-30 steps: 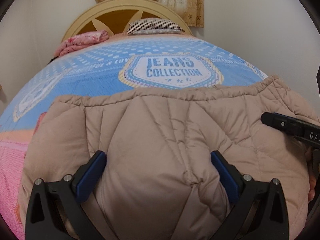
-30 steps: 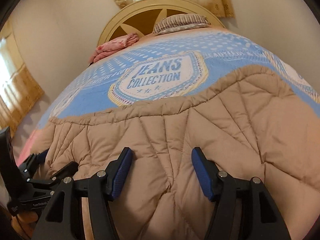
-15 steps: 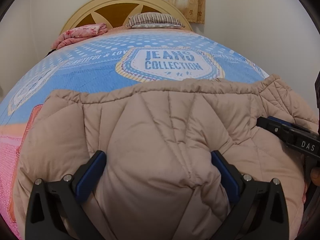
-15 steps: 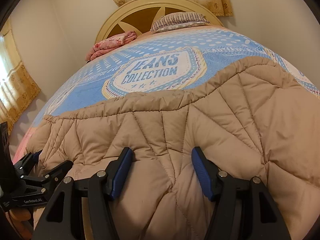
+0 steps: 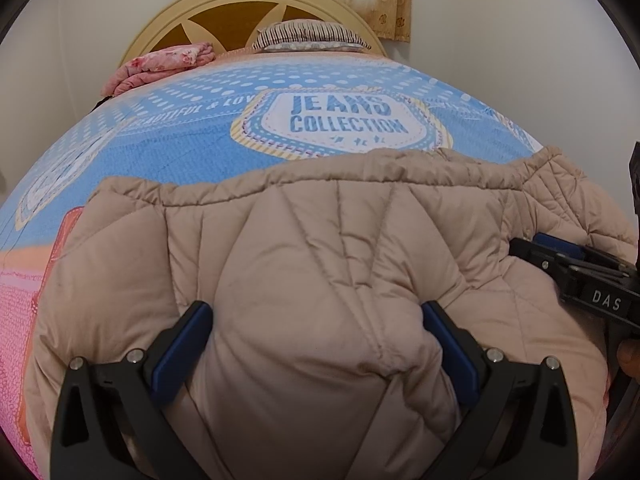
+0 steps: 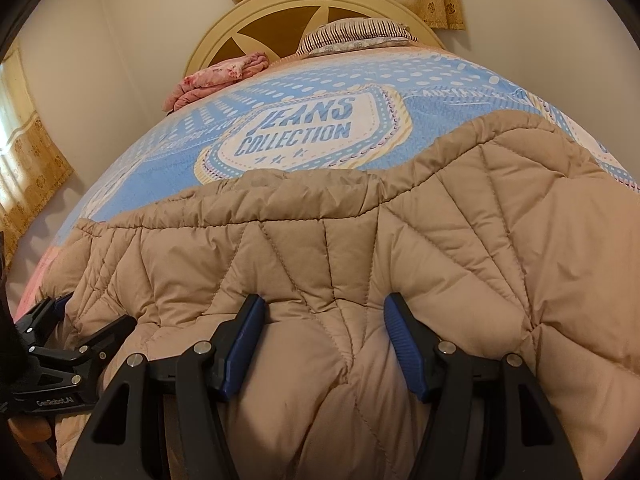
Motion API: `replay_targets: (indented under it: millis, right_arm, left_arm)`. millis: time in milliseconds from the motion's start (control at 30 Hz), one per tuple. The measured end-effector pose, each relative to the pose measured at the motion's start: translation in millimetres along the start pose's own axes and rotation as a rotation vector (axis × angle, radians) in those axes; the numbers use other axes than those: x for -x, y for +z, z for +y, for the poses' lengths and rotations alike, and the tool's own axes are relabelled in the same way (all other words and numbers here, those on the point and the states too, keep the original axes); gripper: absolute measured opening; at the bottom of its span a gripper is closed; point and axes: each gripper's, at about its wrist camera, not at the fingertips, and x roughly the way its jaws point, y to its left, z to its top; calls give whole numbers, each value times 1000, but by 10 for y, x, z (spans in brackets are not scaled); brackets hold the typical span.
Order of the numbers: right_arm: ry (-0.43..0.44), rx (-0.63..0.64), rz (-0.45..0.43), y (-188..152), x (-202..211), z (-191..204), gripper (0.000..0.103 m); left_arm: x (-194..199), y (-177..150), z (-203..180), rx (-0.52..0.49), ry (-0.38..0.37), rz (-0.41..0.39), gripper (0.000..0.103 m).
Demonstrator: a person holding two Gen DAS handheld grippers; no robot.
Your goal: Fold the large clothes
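A beige quilted puffer jacket [image 5: 320,248] lies spread across the near part of the bed, its far hem reaching the sheet's "JEANS COLLECTION" badge. My left gripper [image 5: 316,312] is shut on a thick bulge of the jacket's near edge, blue pads pressing both sides. My right gripper [image 6: 325,300] grips another bunch of the same jacket [image 6: 440,240] further right. In the left wrist view the right gripper [image 5: 560,256] shows at the right edge. In the right wrist view the left gripper [image 6: 94,312] shows low on the left.
The bed carries a blue printed sheet [image 5: 200,128], with a pink patch [image 5: 16,300] at the near left. A striped pillow [image 5: 308,34] and a folded pink blanket [image 5: 160,64] lie by the cream headboard [image 5: 240,0]. Walls and curtains stand behind. A hand [image 5: 628,356] shows at the right edge.
Both views have tipped slightly, so the headboard sits a little higher in the picture. The jacket and both grips look the same.
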Motion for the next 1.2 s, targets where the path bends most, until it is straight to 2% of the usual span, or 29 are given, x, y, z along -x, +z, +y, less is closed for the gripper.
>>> replay_targets:
  millis: [633,733,800,900,1000,1100,1200]
  right_arm:
    - [-47,37,29,12,-25,84,64]
    - [-57,31,18,16,179,153,63]
    - [-4,33,-65,-31,510,276,64]
    - [41,83,-60,-194,653,489,64]
    - [-41,154,-33,-427,503,592,64]
    - [-79,197,-45,-547,417,613,64]
    - [-77,198,-18,-551,333,597,65]
  left_arm:
    - [-28,-8,-15,-4,26,13,103]
    - [-29,-11,-17,-7,30,13,103]
    - [-28,-13,-20,-7,30,12,103]
    - [-27,-11,-20,-7,31,12,103]
    - [-9,-19,-10,-3,27,6,103]
    - [7,-22,-9,0,27,1,103]
    - [15,-15,-26,-4,36,3,103]
